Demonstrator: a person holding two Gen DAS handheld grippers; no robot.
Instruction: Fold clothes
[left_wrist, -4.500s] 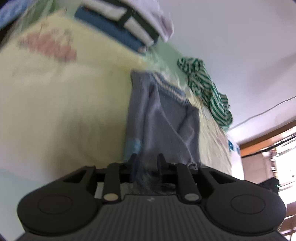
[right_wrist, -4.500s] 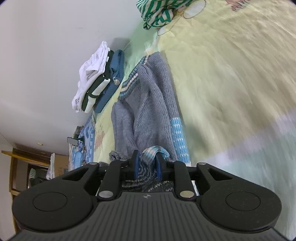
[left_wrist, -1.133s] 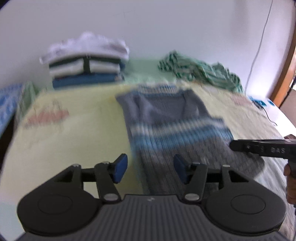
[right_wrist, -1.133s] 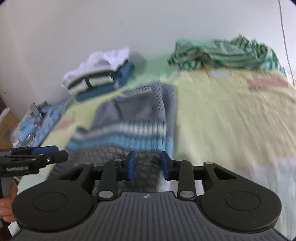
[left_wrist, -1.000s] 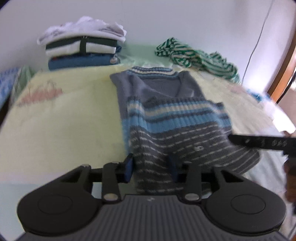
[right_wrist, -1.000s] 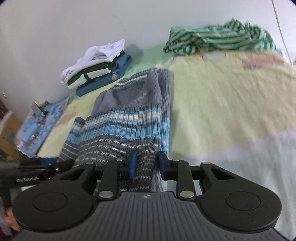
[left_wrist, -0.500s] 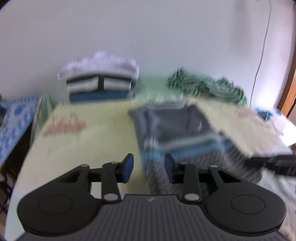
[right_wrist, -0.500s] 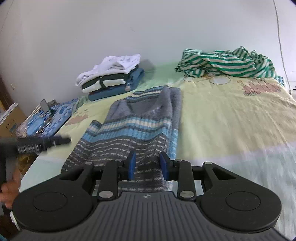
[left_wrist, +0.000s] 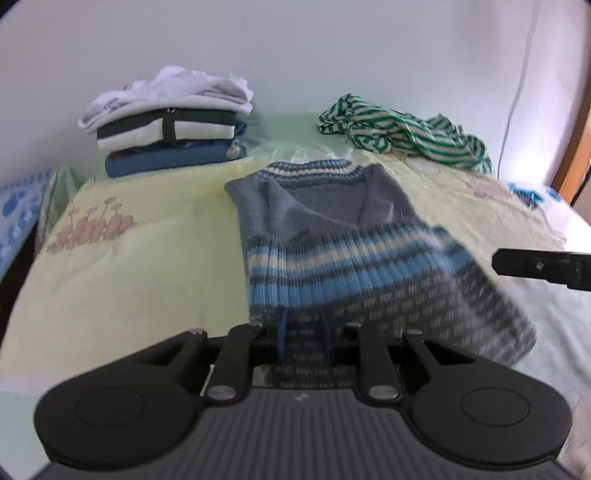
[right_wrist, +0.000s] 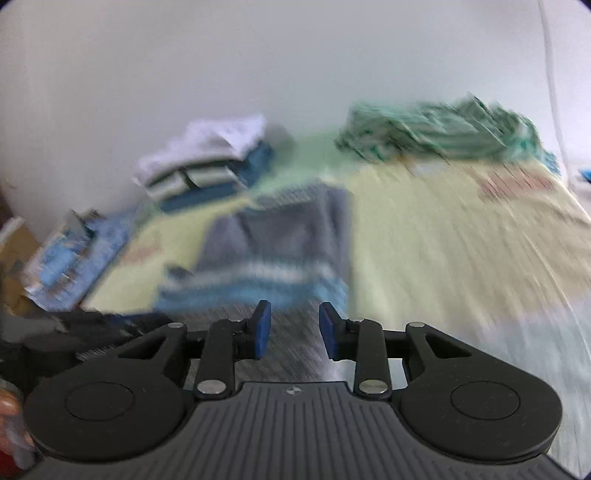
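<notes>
As the left tongs sit nearest us, we start there: their jaws have just been closing and now stand narrow, with the near hem of the sweater between the blue pads; we judge they are pinching it. The right tongs have just been opening and stand spread. Blurred knit shows through their gap, but the pads do not press on it.

The sweater lies on the bed, hem towards us and neckline away. It forms a narrow strip with no sleeve sticking out at either side, so we judge the sides are already turned in. What seems left for this piece is carrying the hem up towards the collar and moving the result to the pile.

Further back, by the wall, a stack of folded clothes stands to the left, well apart from the sweater; that share of the work looks done. To the right, a green striped garment lies crumpled and untouched, so at least one more piece awaits.

We see no basket, box or drawer in either view; everything rests directly on the bed.
</notes>
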